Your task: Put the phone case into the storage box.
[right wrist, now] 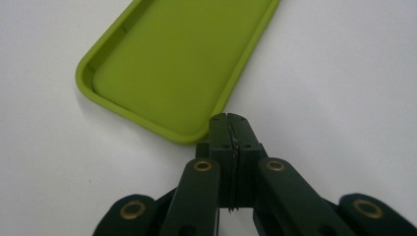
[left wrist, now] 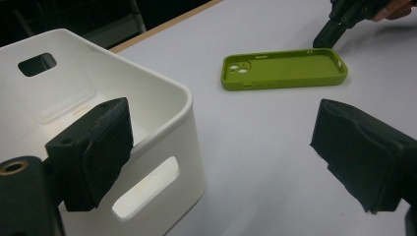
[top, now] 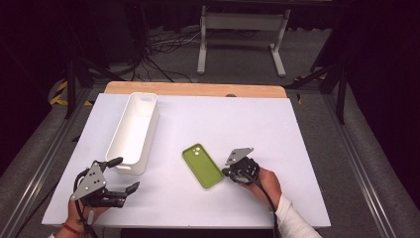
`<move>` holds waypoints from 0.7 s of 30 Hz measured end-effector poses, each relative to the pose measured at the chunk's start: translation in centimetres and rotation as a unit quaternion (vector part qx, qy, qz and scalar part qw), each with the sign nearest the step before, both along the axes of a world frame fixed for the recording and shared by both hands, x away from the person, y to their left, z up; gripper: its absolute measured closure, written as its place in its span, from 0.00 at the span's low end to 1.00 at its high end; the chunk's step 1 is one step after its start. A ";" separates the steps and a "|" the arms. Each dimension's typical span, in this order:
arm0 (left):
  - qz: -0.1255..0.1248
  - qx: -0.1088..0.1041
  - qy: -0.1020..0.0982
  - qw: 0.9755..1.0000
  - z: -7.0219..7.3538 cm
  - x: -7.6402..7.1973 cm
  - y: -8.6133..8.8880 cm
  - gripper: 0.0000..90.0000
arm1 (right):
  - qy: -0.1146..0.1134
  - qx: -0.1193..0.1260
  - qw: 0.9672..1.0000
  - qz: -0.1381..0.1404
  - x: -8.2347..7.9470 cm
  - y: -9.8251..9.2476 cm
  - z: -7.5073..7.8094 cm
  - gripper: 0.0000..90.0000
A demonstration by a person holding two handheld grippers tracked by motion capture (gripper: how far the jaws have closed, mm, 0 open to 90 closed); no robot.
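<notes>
Clenched right claw (right wrist: 230,120) touches green phone case (right wrist: 177,64); left claw (left wrist: 221,157) gapes beside white bin (left wrist: 98,98).

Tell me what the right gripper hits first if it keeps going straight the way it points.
The right gripper, jaws closed, points at the near corner of the green phone case. It would meet that rim almost at once; whether it already touches is unclear.

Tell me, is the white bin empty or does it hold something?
Empty. The white bin shows only its bare white floor in the left gripper view; the green phone case lies outside on the table.
</notes>
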State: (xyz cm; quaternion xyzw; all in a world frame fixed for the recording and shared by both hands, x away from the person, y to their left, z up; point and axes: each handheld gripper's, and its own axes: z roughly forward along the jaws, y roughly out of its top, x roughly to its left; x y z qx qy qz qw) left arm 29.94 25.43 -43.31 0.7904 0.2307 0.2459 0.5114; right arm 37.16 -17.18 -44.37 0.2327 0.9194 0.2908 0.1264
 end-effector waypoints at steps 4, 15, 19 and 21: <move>0.000 0.000 0.000 1.000 0.0 0.0 0.0 0.11 | 0.003 -0.003 1.000 0.014 -0.2 0.3 0.0 1.00; 0.002 0.002 0.000 1.000 0.0 0.1 0.0 0.11 | 0.010 -0.009 0.999 0.048 -0.9 1.3 0.1 1.00; 0.001 0.002 0.003 1.000 0.0 0.2 0.0 0.11 | 0.016 -0.010 0.998 0.058 -1.1 1.6 0.2 1.00; 0.001 0.002 0.005 1.000 0.0 0.2 0.0 0.11 | 0.016 -0.010 0.998 0.065 -1.3 1.9 0.1 1.00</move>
